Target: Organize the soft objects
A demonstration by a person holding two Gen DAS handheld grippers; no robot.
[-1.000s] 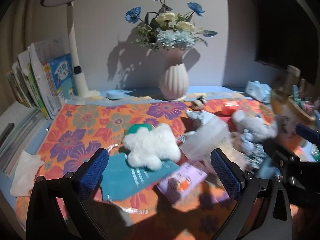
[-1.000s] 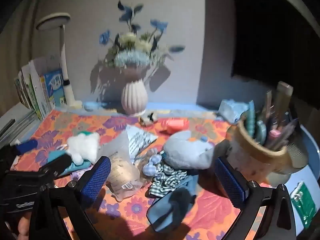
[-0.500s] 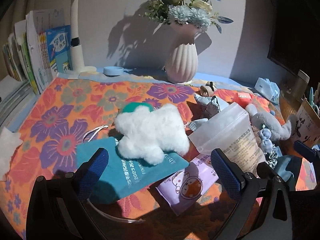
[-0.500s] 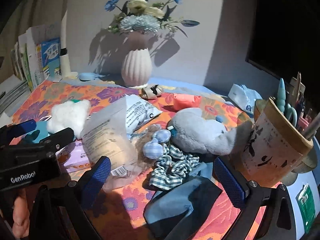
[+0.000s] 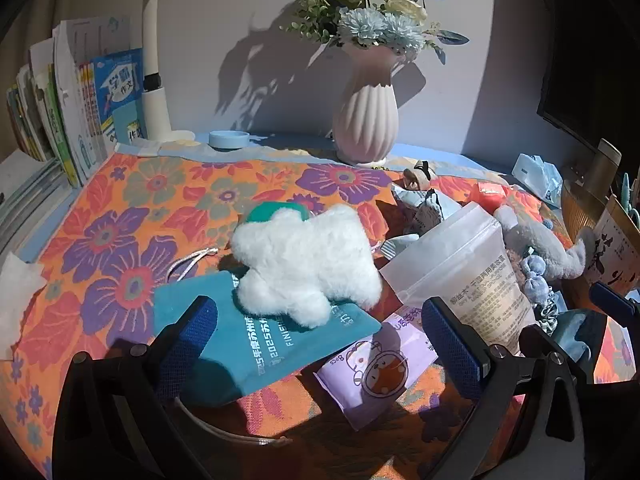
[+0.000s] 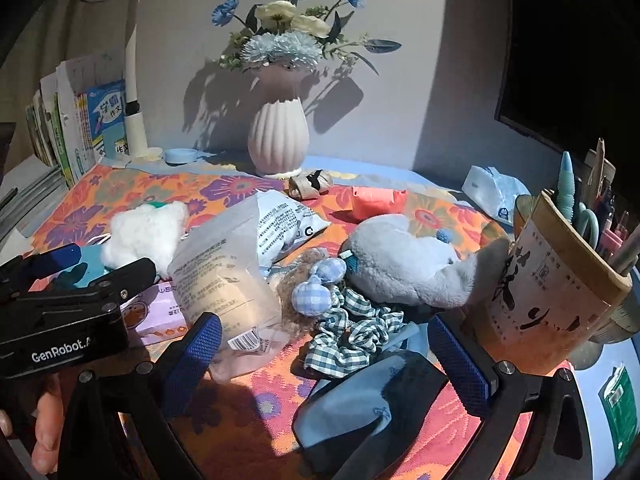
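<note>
Left claw (image 5: 318, 336) gapes empty before the white plush toy (image 5: 306, 266) lying on a teal pouch (image 5: 256, 340); right claw (image 6: 324, 354) likewise wide over the gingham scrunchie (image 6: 352, 328); approach phase, next comes lowering and closing.

Sunlit pale wall (image 5: 224, 20); floral tablecloth (image 5: 132, 200)

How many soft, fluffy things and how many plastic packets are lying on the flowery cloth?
Plush toys: 2, the white plush and the grey plush.
Scrunchies: 1, the checked scrunchie.
Plastic packets: 3, the clear pouch, the purple packet and the white printed packet.
Total: 6
</note>
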